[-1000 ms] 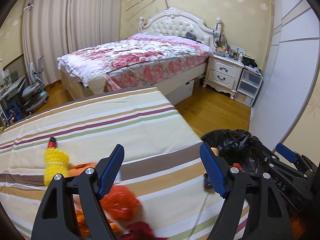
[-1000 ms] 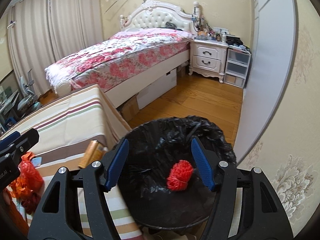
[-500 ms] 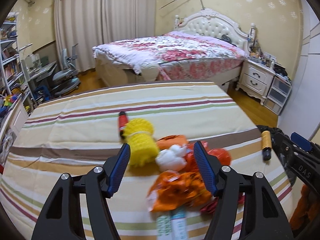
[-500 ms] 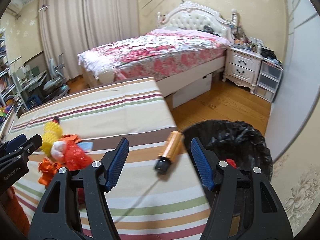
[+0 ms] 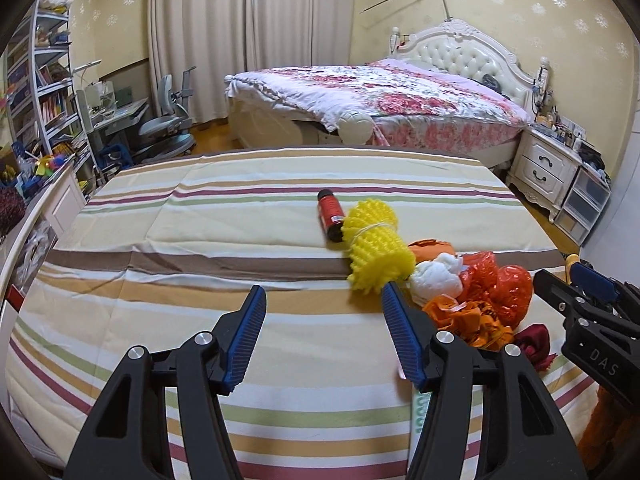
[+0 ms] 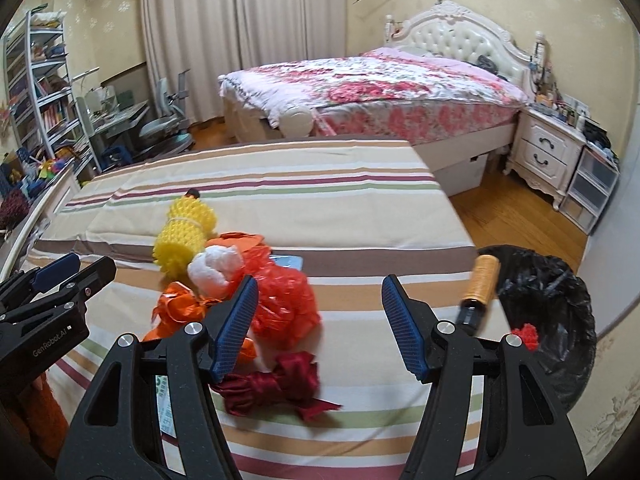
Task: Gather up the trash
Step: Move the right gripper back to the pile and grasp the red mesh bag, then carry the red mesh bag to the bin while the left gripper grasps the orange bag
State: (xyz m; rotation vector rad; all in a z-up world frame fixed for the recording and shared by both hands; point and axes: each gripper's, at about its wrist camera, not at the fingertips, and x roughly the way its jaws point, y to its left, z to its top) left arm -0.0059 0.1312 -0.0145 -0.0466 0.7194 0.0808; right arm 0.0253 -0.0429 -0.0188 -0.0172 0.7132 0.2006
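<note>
A pile of trash lies on the striped table (image 5: 200, 264): a yellow foam net (image 5: 376, 256) (image 6: 184, 236), a red bottle (image 5: 330, 216), a white wad (image 5: 436, 280) (image 6: 216, 266), red plastic bags (image 5: 500, 288) (image 6: 286, 300), orange scraps (image 5: 464, 316) (image 6: 180, 304) and a dark red ribbon (image 6: 276, 386) (image 5: 534, 342). A brown roller (image 6: 482, 292) lies at the table's right edge beside the black-lined bin (image 6: 560, 312), which holds a red net (image 6: 528, 336). My left gripper (image 5: 324, 336) is open and empty, left of the pile. My right gripper (image 6: 316, 328) is open and empty above the ribbon.
A printed paper packet (image 6: 166, 404) lies at the near edge under my right gripper. A bed (image 5: 380, 96) and nightstand (image 5: 544, 168) stand behind the table. Shelves and a desk chair (image 5: 168, 124) are at the left.
Both grippers have swung left from the bin toward the pile on the table. The right gripper left the red net in the bin.
</note>
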